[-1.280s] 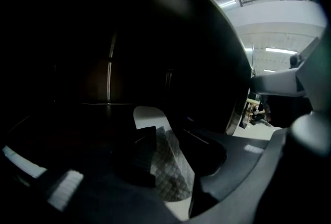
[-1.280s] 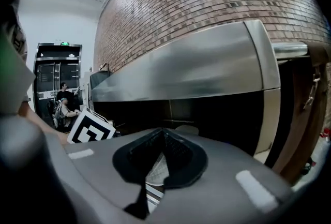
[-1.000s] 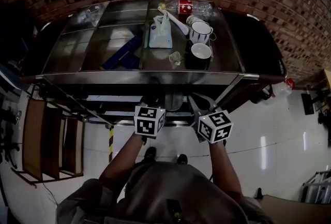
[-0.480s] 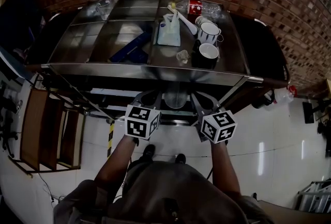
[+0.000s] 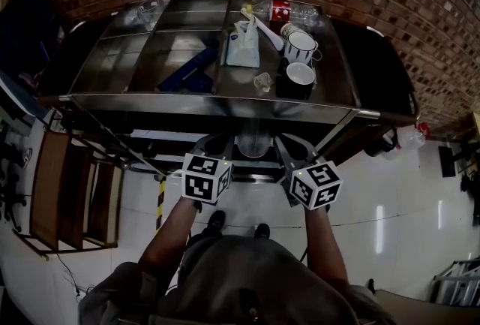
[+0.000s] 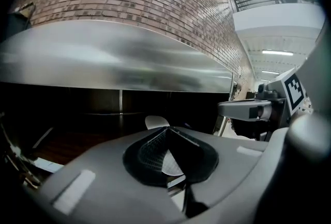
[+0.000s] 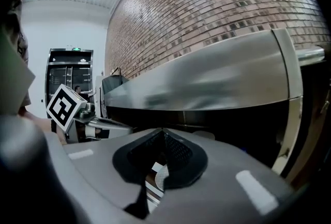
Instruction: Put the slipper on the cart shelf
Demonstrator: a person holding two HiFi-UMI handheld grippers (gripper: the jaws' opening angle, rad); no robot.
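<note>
**A:** Well, both clenched on nothing. Left tool (image 6: 166, 132) pinched tight, right tool (image 7: 163, 135) the same, with no thing caught in either.

**B:** And the slipper?

**A:** Probably that pale rounded shape (image 5: 253, 145) under the top of the cart (image 5: 210, 107), down on the lower shelf (image 5: 169, 142). Between the two tools, apparently touched by neither.

**B:** So, apparently placed already. How to finish well?

**A:** Draw both tools straight back and level, clear of the steel rim above. No sweeping sideways near the slipper. If lying close to the shelf edge, nudge it deeper with shut tips rather than regripping.

**B:** Anything hard to make out?

**A:** Plenty. Dark under the top in both gripper views, with only a pale edge showing past the left pads. Impossible to say whether toe or heel, or whether fully seated on the shelf. Lower shelf mostly hidden beneath the top in the head view. Also a blue thing (image 5: 187, 70) near the mugs (image 5: 301, 46) on top, too dim to name.
</note>
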